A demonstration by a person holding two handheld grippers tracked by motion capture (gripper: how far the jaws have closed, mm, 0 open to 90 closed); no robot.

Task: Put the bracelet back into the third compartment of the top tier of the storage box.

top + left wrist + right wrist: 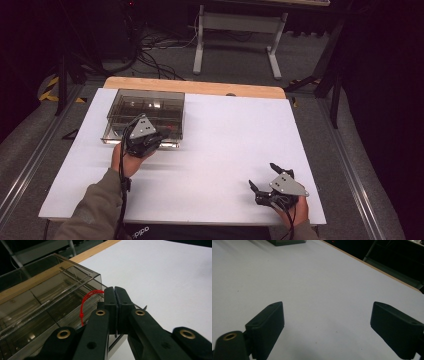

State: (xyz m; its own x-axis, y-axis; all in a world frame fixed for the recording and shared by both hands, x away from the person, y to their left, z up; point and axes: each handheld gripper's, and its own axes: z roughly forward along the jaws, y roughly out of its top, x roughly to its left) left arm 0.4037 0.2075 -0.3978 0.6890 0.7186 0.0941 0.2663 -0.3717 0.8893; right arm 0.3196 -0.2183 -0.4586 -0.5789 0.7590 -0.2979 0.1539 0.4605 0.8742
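1. Closed together, the left gripper (115, 293) is seen pinching a red zip tie (83, 306) at the smoky compartment box (37, 302); the tie's lower end is hidden.
2. Jaws of the right gripper (327, 322) are held apart over the bare white table (324, 277).

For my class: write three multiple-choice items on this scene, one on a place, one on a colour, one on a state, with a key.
1. Where does the clear compartment box sit on the white table?
A far left
B near right
C centre

2. What colour is the thin tie at the left gripper?
A blue
B red
C green

3. How do the right gripper jaws stand?
A shut
B holding the box
C open

Key: A, the high view shows it far left; B, a red loop shows; C, bare table between the jaws.
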